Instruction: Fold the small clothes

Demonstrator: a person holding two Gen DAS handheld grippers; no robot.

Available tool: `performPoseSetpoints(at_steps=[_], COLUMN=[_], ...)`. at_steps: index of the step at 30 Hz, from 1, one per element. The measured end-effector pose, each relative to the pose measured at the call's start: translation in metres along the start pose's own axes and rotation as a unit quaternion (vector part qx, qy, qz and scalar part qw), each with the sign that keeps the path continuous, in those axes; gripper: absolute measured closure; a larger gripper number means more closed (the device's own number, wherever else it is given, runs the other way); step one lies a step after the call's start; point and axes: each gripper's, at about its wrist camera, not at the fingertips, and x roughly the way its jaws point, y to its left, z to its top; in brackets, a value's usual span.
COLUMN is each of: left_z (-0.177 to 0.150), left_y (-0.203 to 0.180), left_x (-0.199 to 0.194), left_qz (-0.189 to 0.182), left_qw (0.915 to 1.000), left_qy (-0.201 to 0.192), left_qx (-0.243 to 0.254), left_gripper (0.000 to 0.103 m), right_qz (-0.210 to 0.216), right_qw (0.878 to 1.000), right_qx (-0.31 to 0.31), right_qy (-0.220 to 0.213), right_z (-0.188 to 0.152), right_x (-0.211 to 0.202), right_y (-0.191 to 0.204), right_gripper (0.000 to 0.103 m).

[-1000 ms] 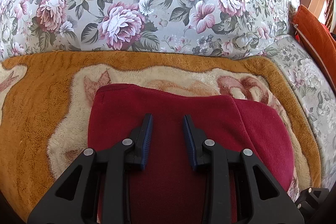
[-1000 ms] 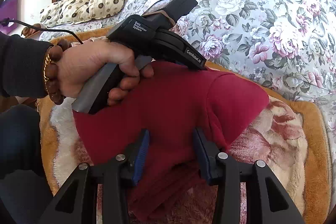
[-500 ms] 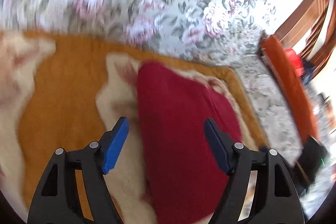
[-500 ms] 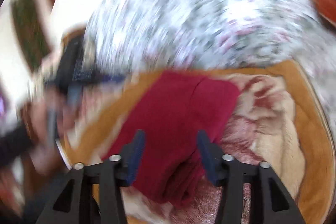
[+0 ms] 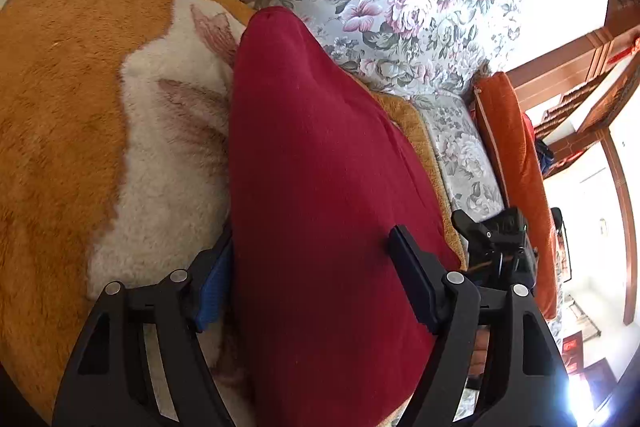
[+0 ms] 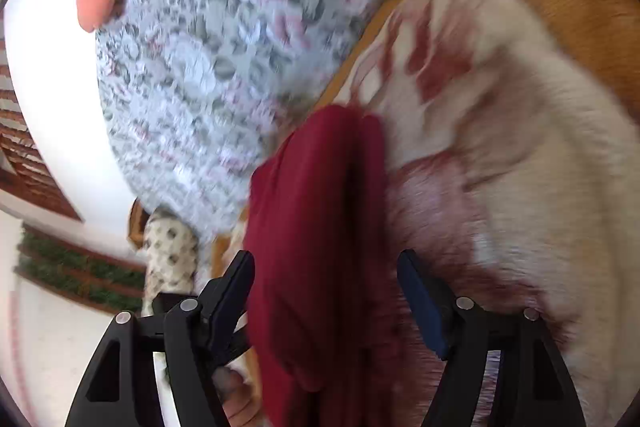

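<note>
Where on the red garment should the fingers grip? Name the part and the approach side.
Probably the folded edge nearest the left gripper, approached from the near end with fingers straddling it. The red garment lies as a long narrow strip on the blanket, so its short end fits between wide-open fingers.

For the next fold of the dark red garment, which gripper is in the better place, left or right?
Probably the left gripper. Its open jaws, which have just been opening, straddle the dark red garment across its flat width. The right gripper, jaws also just opened, faces the bunched, layered edge in a blurred view.
</note>
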Motion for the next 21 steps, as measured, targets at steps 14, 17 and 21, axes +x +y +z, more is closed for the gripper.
performPoseSetpoints(at_steps=[14,17,21], left_z=[-0.007,-0.007,0.005], left_y=[-0.016,-0.021,-0.030], left_x=[-0.006,-0.018,-0.047], left_qz=[0.047,0.049,0.061], left_qw=[0.9975,0.9965,0.9928], left_qy=[-0.024,-0.041,-0.067], left_qx=[0.048,0.054,0.079], left_gripper=[0.058,0.066,0.066], right_qz=[-0.062,-0.079,-0.077], right_qw=[0.991,0.985,0.981], right_qx=[-0.120,-0.151,-0.177], right_qy=[0.026,0.004,-0.006], right_z=[-0.014,-0.016,-0.014], right_x=[0.018,0.013,0.015], right_y=[0.024,0.039,0.070], right_gripper=[0.064,0.066,0.067])
